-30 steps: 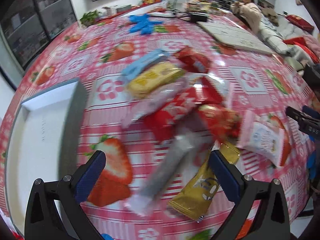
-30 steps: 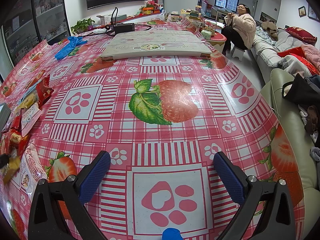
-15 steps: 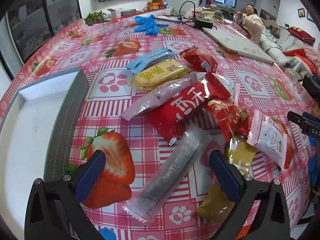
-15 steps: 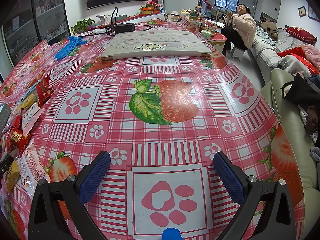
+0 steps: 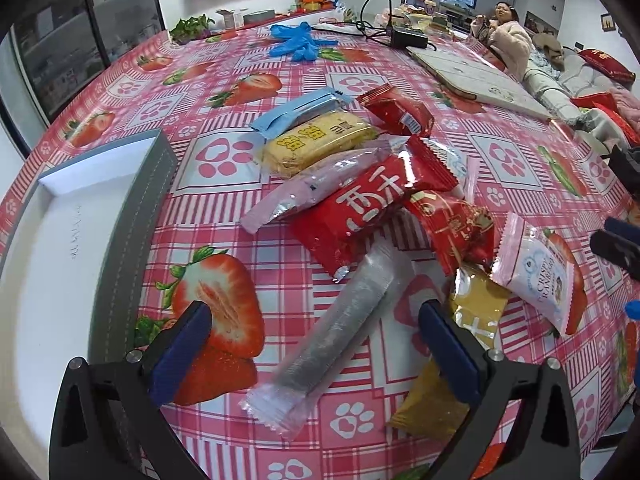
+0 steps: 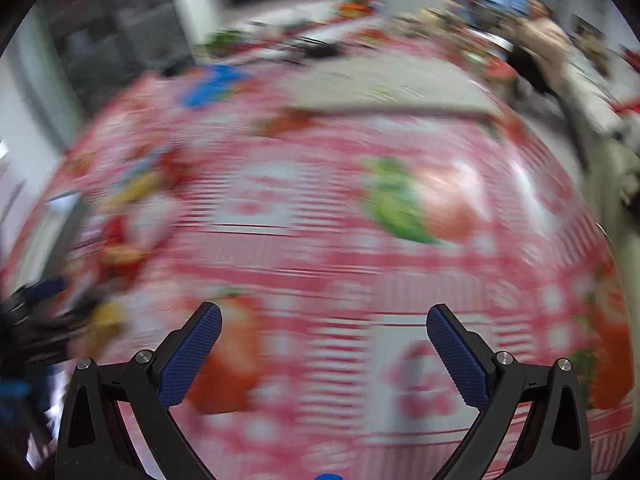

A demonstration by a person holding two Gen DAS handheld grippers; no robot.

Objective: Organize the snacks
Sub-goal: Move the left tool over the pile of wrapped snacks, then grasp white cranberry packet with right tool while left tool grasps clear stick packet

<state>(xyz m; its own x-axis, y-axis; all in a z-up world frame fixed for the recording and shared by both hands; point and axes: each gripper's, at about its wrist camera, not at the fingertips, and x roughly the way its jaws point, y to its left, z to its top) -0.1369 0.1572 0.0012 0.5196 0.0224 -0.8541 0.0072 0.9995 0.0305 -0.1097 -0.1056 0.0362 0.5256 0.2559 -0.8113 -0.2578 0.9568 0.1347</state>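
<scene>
Left gripper (image 5: 314, 314) has its fingers spread wide above a long silver packet (image 5: 340, 334), not touching it. Its sharp view shows the snack pile on the strawberry tablecloth (image 5: 224, 160): a yellow biscuit pack (image 5: 316, 142), a big red packet (image 5: 368, 208), a gold packet (image 5: 460, 344) and a pink cranberry pack (image 5: 540, 276), with a white tray (image 5: 100, 184) at the left. Right gripper (image 6: 324, 316) is also spread apart and holds nothing; its view is blurred, so the snacks appear only as smears at the left edge.

Snack packets (image 5: 372, 208) on strawberry tablecloth (image 5: 224, 152)
</scene>
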